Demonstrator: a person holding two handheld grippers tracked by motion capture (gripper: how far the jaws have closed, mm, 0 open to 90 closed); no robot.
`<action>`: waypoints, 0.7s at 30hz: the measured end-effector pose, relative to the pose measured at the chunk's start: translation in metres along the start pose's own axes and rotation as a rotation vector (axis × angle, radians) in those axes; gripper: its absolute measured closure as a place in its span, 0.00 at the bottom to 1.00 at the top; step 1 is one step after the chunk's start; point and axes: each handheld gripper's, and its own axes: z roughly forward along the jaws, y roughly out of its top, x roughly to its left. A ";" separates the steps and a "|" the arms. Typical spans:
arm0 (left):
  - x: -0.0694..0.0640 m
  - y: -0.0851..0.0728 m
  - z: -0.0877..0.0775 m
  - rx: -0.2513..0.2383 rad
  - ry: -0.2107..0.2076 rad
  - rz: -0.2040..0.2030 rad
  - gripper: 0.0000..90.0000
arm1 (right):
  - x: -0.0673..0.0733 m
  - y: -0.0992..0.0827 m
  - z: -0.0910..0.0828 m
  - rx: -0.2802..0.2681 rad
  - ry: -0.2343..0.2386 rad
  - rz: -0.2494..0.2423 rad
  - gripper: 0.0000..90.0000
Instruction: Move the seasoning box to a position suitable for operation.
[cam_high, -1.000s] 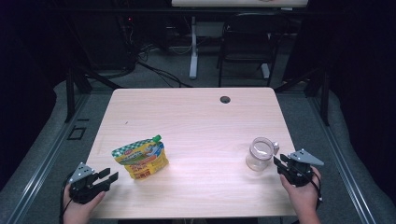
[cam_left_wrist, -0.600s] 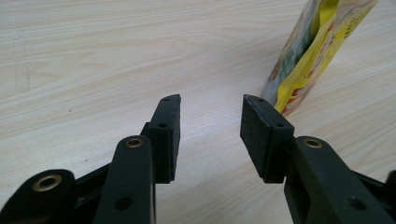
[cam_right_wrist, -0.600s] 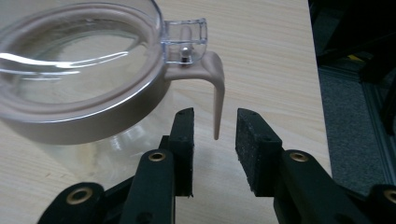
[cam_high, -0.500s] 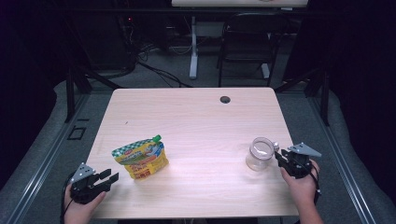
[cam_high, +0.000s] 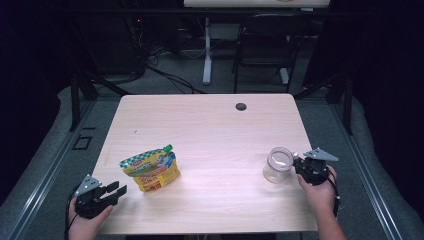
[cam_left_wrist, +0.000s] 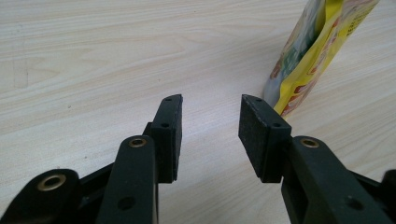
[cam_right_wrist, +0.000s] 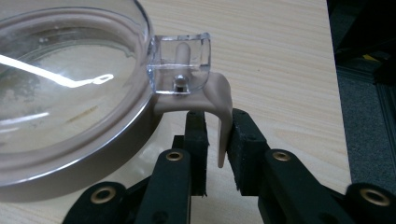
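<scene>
The right gripper (cam_right_wrist: 215, 135) has just been closing its jaws on the beige latch tab (cam_right_wrist: 219, 116) of the clear lidded jar (cam_high: 278, 164) near the desk's (cam_high: 210, 125) right edge. They look all but clamped on it, so I judge the lid's release is in hand: next, pull the tab to free it. The left gripper (cam_left_wrist: 210, 130) waits with jaws apart on nothing, beside the yellow spouted pouch (cam_high: 150, 168).

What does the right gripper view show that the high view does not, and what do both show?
Right gripper view: the jar's beige latch tab hangs between the right tool's pads, whose jaws have just been closing; a clear hinge piece sits above it.
High view: the yellow pouch with a green cap, the left tool open near it, and a dark hole in the table.
Both: the clear jar on the wooden table, at the right tool.
</scene>
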 end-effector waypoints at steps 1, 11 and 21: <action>0.000 0.000 0.000 0.005 0.000 0.001 0.67 | 0.000 0.000 0.001 -0.004 0.000 0.005 0.88; 0.000 0.000 0.000 0.004 0.006 0.001 0.67 | 0.001 0.002 0.000 0.007 -0.032 0.030 0.95; 0.001 0.000 0.000 -0.001 0.007 -0.005 0.67 | 0.005 0.003 -0.001 0.014 -0.052 0.036 0.96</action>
